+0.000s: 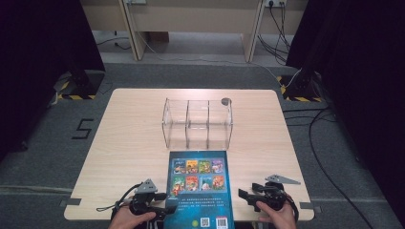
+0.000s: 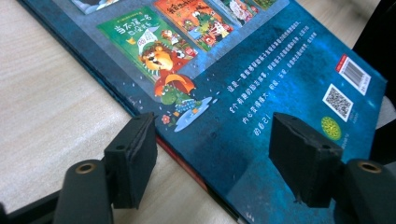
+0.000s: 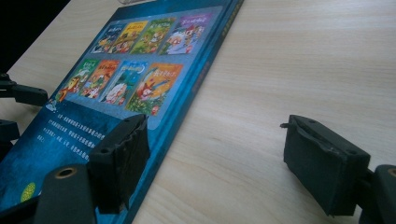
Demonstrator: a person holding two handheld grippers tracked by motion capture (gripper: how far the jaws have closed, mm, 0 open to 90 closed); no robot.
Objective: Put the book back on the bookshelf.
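A book [image 1: 200,188] lies flat at the table's [image 1: 129,143] near edge. Just beyond it stands a three-compartment organiser [image 1: 197,123]. The left gripper [image 1: 165,210] flanks the book's left, the right gripper [image 1: 244,194] its right.

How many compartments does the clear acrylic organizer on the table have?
3: the clear acrylic organizer stands beyond the far edge of the blue picture book and is split by two dividers into a left, a middle and a right compartment, side by side.

Right gripper [image 3: 215,163] jaws spread apart, nothing between | blue picture book [image 3: 116,93] flat at left, near left jaw | wooden table [image 3: 289,70] at right
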